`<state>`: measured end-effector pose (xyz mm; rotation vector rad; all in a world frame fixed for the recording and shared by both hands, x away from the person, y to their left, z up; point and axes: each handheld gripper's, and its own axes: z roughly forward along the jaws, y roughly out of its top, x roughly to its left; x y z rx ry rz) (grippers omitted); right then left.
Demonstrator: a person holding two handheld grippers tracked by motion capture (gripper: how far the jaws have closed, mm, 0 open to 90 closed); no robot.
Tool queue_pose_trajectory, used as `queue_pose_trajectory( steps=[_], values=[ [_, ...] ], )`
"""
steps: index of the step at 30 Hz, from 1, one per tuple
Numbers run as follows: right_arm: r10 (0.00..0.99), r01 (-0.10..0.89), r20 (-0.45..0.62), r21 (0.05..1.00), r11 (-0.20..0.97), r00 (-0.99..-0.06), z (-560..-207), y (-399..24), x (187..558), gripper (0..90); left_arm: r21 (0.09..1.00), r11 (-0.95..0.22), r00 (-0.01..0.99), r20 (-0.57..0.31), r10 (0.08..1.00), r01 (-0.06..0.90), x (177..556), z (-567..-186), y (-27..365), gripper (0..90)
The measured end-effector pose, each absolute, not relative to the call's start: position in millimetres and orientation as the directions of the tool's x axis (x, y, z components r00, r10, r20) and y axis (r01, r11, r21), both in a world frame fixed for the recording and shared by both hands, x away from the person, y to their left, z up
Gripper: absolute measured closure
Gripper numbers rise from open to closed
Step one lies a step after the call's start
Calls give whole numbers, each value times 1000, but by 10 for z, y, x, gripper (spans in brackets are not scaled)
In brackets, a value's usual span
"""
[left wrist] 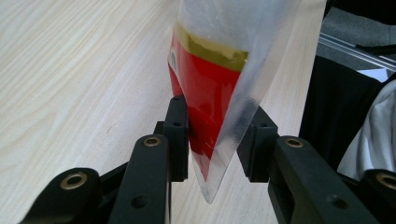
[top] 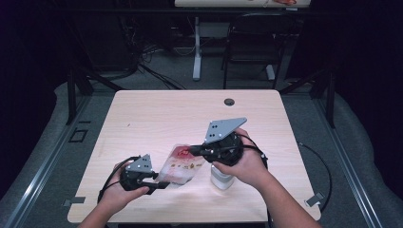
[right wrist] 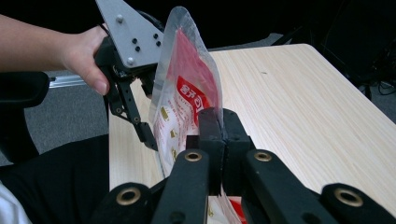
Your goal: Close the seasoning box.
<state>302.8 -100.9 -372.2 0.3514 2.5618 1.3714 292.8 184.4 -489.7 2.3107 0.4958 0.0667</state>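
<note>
A clear plastic bag with a red printed pack inside is held off the light wooden table between both grippers. My left gripper is at the bag's near left end; in the left gripper view its jaws press on the bag's lower corner from both sides. My right gripper is shut on the bag's far right edge. In the right gripper view its jaws are closed tight on the bag's seam, and the left gripper shows beyond, held by a hand.
A small white container stands on the table under the right hand. A round cable hole sits near the table's far edge. Behind the table are a dark chair and a desk leg.
</note>
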Motion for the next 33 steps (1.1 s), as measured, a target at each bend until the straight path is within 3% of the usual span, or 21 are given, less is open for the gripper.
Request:
queue_pose_trajectory(
  steps=[33],
  values=[
    [367, 165, -23, 867, 471, -930, -3890, -1248, 3046, 899, 651, -684, 926, -79, 369, 328, 2988, -4675, 1873, 691]
  ],
)
